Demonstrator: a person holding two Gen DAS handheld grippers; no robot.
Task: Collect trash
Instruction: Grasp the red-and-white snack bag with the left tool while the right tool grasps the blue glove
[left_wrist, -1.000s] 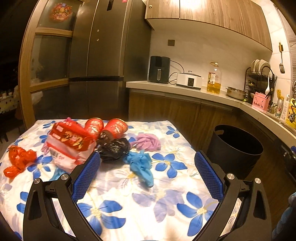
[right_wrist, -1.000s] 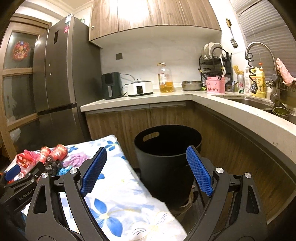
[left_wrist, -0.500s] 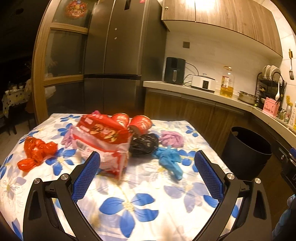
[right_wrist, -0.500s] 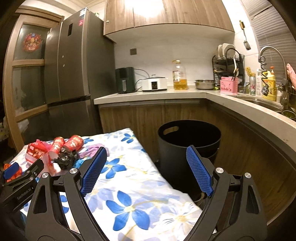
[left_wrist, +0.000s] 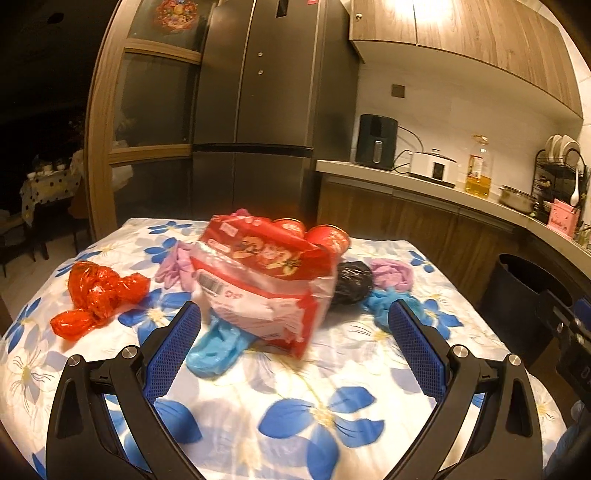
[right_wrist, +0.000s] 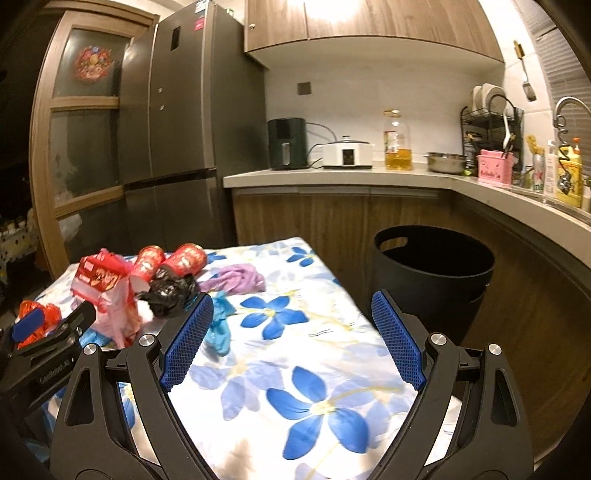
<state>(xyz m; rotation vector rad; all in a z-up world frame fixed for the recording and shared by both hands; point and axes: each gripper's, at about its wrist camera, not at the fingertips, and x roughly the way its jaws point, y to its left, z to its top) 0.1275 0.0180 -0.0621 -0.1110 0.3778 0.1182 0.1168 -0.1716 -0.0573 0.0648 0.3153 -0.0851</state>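
While the left gripper (left_wrist: 293, 330) hangs over the flowered tablecloth (left_wrist: 321, 410) with its jaws spread wide and nothing between them, its camera looks straight at the heap of trash. Nearest is one red-and-white snack bag (left_wrist: 266, 284), lying just past the blue pads. One blue glove (left_wrist: 216, 349) pokes out from under the bag's near edge, and a second blue piece (left_wrist: 388, 299) lies to the right of it. Two red cups (left_wrist: 328, 238) lie on their sides behind the bag. One black crumpled bag (left_wrist: 351, 282) sits at the snack bag's right, touching it, with one purple glove (left_wrist: 391, 273) just beyond; a second purple glove (left_wrist: 173, 266) shows on the bag's left. One crumpled red plastic bag (left_wrist: 96, 295) lies apart on the left side of the cloth. One black bin (left_wrist: 517, 291) stands on the floor off the table's right edge.

From the right wrist, the right gripper (right_wrist: 291, 341) is likewise wide open and empty, above the near right part of the tablecloth (right_wrist: 295, 369). The same heap lies to its left: the snack bag (right_wrist: 107, 291), the two red cups (right_wrist: 170, 260), the black crumpled bag (right_wrist: 170, 291) and one purple glove (right_wrist: 236, 282). The black bin (right_wrist: 432, 280) stands beside the table, against the wooden cabinets (right_wrist: 332, 218), well apart from the trash. The left gripper (right_wrist: 33, 332) shows at the left edge.
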